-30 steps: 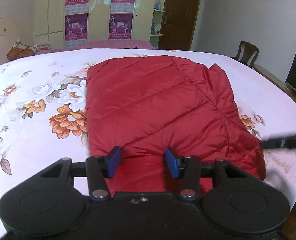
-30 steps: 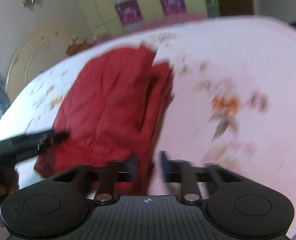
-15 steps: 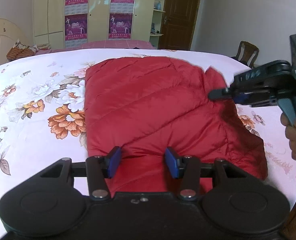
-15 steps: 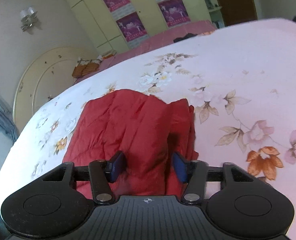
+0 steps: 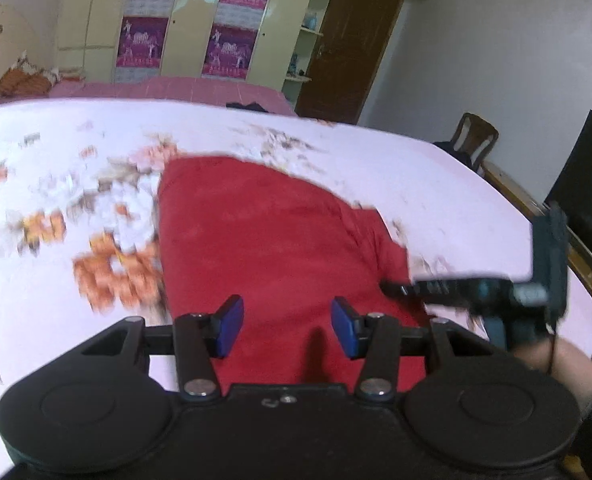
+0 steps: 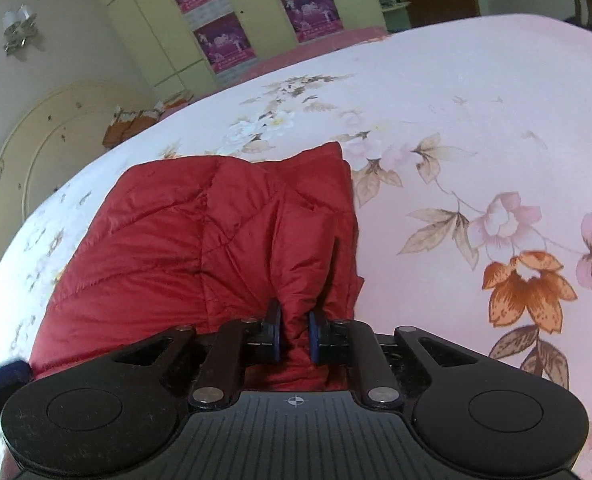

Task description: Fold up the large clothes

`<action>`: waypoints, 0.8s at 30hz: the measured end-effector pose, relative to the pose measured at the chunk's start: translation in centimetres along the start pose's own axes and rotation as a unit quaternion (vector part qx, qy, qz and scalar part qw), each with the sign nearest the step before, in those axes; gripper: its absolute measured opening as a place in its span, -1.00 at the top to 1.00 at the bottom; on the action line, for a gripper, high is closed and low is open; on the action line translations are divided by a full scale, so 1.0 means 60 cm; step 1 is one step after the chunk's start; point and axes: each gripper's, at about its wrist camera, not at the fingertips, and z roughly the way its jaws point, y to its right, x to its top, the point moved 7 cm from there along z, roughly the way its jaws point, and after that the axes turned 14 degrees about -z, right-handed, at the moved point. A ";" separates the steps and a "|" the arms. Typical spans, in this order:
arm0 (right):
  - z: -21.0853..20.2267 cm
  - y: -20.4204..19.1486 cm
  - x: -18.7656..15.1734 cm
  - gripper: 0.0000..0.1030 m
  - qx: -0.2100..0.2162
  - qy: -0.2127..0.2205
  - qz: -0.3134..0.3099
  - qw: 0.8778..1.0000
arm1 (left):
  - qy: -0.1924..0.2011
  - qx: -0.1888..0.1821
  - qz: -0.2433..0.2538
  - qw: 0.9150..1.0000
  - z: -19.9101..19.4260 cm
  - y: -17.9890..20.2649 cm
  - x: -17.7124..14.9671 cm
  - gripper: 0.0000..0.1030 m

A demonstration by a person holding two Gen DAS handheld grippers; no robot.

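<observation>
A red quilted jacket (image 5: 272, 240) lies folded on the floral bedsheet (image 5: 56, 168). My left gripper (image 5: 287, 328) is open over the jacket's near edge, with nothing between its blue pads. My right gripper (image 6: 294, 332) is shut on a bunched fold of the jacket (image 6: 200, 240) at its near right edge. The right gripper also shows in the left wrist view (image 5: 388, 287), at the jacket's right edge. The left wrist view is blurred.
The pink floral sheet (image 6: 476, 128) covers the wide bed. A wardrobe with purple posters (image 5: 192, 20) and a brown door (image 5: 348, 48) stand behind. A wooden chair (image 5: 476, 140) and a dark screen (image 5: 588, 184) are at the right. A headboard (image 6: 48, 140) is at the left.
My right gripper has closed on a fold at the jacket's right edge. My left gripper has stayed open while its view shifted and blurred.
</observation>
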 end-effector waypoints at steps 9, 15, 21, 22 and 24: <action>-0.065 -0.017 0.069 0.73 -0.012 0.038 -0.029 0.999 | 0.010 0.024 0.000 1.000 0.082 -0.049 0.089 0.09; -0.053 -0.016 0.107 -0.45 -0.032 0.044 -0.038 0.998 | -0.004 0.019 0.001 1.000 0.124 -0.055 0.102 0.09; -0.008 -0.015 0.141 -0.45 -0.017 0.037 -0.030 0.999 | -0.018 0.011 0.010 1.000 0.149 -0.053 0.094 0.09; 0.008 -0.017 0.143 -0.45 -0.014 0.026 -0.030 0.999 | -0.021 0.010 0.010 1.000 0.153 -0.053 0.094 0.09; 0.036 -0.015 0.141 -0.02 -0.003 0.009 -0.021 1.000 | -0.023 0.010 0.012 1.000 0.158 -0.052 0.093 0.09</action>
